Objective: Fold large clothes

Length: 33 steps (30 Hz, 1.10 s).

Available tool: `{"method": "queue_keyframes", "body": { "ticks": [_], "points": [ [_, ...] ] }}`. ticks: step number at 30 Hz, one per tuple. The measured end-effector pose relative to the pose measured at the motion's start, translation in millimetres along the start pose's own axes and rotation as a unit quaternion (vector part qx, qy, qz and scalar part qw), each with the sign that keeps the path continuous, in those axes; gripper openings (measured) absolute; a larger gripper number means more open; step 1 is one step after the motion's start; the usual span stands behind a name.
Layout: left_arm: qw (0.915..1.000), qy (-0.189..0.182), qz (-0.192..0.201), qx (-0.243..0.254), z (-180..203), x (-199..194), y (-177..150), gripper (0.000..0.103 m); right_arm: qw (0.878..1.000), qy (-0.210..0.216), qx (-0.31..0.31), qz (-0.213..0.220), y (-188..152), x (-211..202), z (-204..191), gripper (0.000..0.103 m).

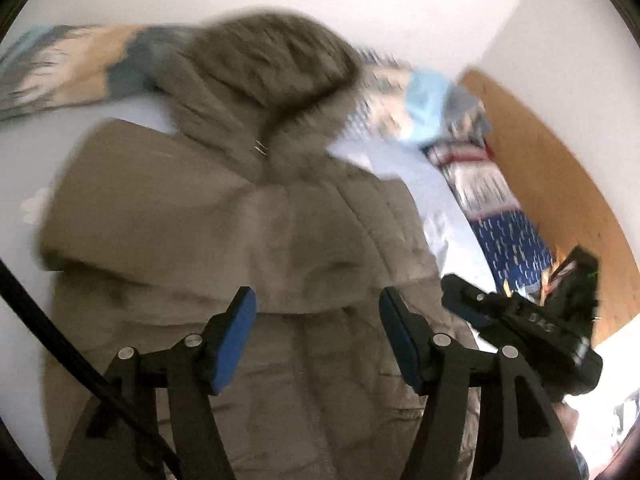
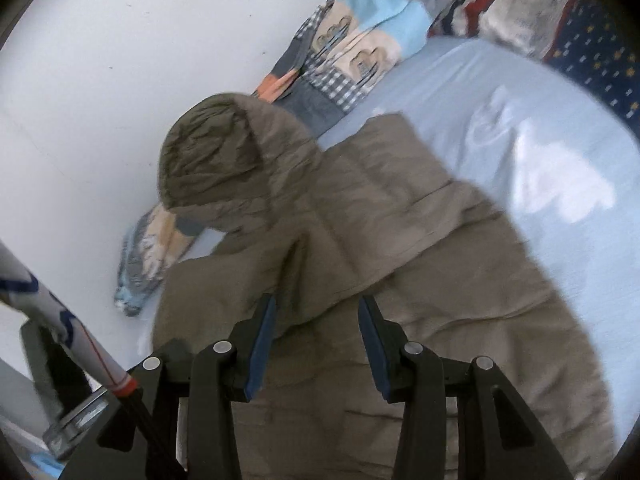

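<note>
Both your jaws stand released over the khaki hooded jacket [image 1: 248, 216], which lies flat on the bed [image 2: 520, 128], sleeves folded in. Left gripper [image 1: 318, 336], right gripper [image 2: 318, 344]: pinch the hem evenly, then carry it toward the hood.

Hooded jacket [image 2: 360, 216]: matt olive quilted cloth, lightly crinkled. Bed sheet [image 2: 520, 128] under the jacket: smooth pale-blue cotton-like fabric. Blanket [image 2: 352, 48] beyond the jacket's hood: soft patchwork cloth. Left tool [image 1: 318, 344]: matt black plastic, blue rubbery pads, metal pins.
</note>
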<state>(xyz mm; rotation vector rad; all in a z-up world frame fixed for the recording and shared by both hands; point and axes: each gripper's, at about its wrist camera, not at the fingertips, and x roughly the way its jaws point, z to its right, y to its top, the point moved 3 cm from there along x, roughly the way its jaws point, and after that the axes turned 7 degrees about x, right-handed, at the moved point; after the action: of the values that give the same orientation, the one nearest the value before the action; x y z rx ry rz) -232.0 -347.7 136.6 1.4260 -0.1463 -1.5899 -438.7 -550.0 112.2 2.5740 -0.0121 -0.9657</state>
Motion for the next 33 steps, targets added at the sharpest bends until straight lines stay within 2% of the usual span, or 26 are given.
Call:
{"method": "queue_keyframes", "body": {
  "ticks": [2,4,8,11,13,15,16,18,19,23,26,28,33],
  "points": [
    [0.9983,0.034,0.024,-0.041,-33.4,-15.5,-0.2,0.066,1.0,0.017,0.007,-0.012,-4.7,12.0,-4.0,0.05],
    [0.995,0.053,0.023,-0.081,-70.5,-20.7,-1.3,0.066,0.999,0.037,0.015,-0.026,-9.7,27.8,-8.6,0.05],
    [0.9823,0.082,0.02,-0.167,-141.6,-31.0,-13.1,0.066,0.995,0.075,0.041,-0.047,-15.9,58.5,-15.1,0.05],
    [0.9775,0.104,0.017,-0.183,-169.4,-37.7,-16.9,0.066,0.996,0.052,0.043,-0.056,-19.6,80.3,-18.1,0.05],
    [0.9762,0.113,0.015,-0.185,-180.8,-38.9,-16.3,0.066,0.995,0.06,0.055,-0.065,-24.1,92.6,-17.8,0.05],
    [0.9762,0.116,0.013,-0.182,-186.4,-35.0,-13.5,0.066,0.994,0.052,0.051,-0.079,-31.2,107.2,-21.5,0.05],
    [0.9761,0.119,0.012,-0.181,-188.4,-34.3,-12.6,0.066,0.995,0.041,0.047,-0.082,-33.9,111.3,-22.1,0.045],
    [0.976,0.12,0.014,-0.181,-190.0,-31.7,-8.0,0.066,0.996,0.039,0.038,-0.071,-36.8,112.5,-23.5,0.023],
    [0.9763,0.118,0.016,-0.181,-189.5,-29.5,-5.6,0.066,0.997,0.037,0.032,-0.063,-36.2,110.5,-24.0,0.021],
    [0.9778,0.128,0.02,-0.165,-181.3,-21.3,1.0,0.066,1.0,0.011,0.012,-0.02,-23.2,88.7,-22.5,0.018],
    [0.9801,0.128,0.012,-0.151,-171.9,-12.4,0.8,0.066,0.998,-0.047,-0.022,0.04,-4.7,61.4,-18.8,0.017],
    [0.9815,0.129,0.003,-0.141,-164.8,-3.5,0.1,0.066,0.994,-0.085,-0.034,0.062,4.7,50.9,-9.7,0.017],
    [0.983,0.149,-0.025,-0.104,-146.2,24.9,-3.0,0.066,0.994,-0.108,-0.013,0.024,7.5,66.3,16.2,0.019]
  ]
}}
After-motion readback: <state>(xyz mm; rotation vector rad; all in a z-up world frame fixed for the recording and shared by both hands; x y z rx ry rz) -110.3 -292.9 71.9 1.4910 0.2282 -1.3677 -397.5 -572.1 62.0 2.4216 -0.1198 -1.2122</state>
